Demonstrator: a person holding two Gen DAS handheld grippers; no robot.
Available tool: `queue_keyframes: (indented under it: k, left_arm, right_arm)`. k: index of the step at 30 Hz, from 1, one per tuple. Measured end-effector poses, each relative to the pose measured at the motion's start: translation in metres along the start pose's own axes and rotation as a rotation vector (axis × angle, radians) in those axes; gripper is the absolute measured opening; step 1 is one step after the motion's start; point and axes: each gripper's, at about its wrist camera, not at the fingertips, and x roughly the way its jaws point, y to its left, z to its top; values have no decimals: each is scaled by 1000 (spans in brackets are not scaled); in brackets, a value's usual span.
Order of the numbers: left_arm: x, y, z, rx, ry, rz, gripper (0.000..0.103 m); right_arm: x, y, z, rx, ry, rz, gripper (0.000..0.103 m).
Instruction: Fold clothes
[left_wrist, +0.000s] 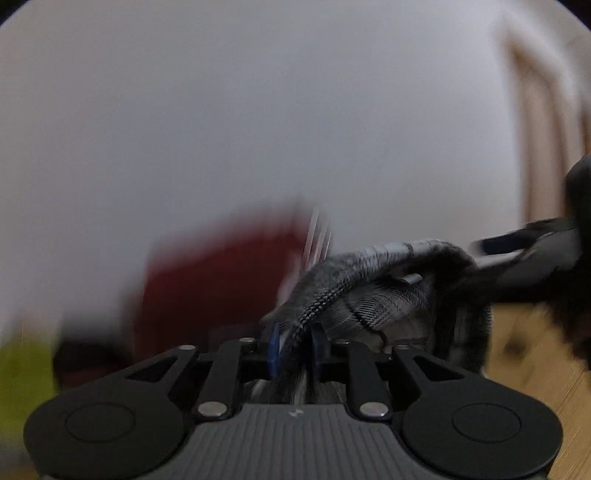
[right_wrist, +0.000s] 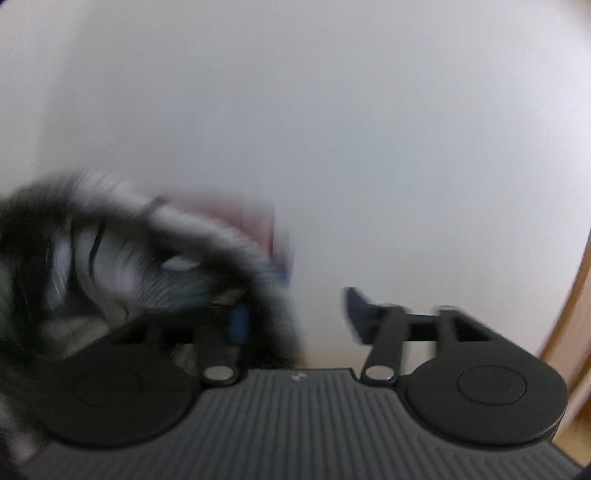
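A grey and black striped garment (left_wrist: 373, 291) is pinched between the blue pads of my left gripper (left_wrist: 293, 347), which is shut on it; the cloth bunches up to the right. My right gripper shows at the right edge of the left wrist view (left_wrist: 517, 247). In the right wrist view my right gripper (right_wrist: 295, 317) is open, its fingers wide apart. The same garment (right_wrist: 122, 266) hangs blurred over its left finger (right_wrist: 238, 325). The right finger (right_wrist: 360, 314) is bare.
A dark red cloth (left_wrist: 218, 280) lies blurred behind the left gripper. Something yellow-green (left_wrist: 22, 373) sits at the far left. A wooden surface (left_wrist: 524, 354) is at the lower right. A white wall (right_wrist: 332, 129) fills the background, with wooden trim (right_wrist: 569, 332) at right.
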Motion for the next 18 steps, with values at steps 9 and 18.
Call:
queue_keyframes:
  k: [9, 18]
  left_arm:
    - [-9, 104, -184, -221, 387, 68, 49]
    - [36, 160, -230, -479, 644, -249, 29]
  right_arm:
    - [-25, -54, -248, 488, 442, 171, 85]
    - [-65, -9, -320, 822, 658, 283, 37]
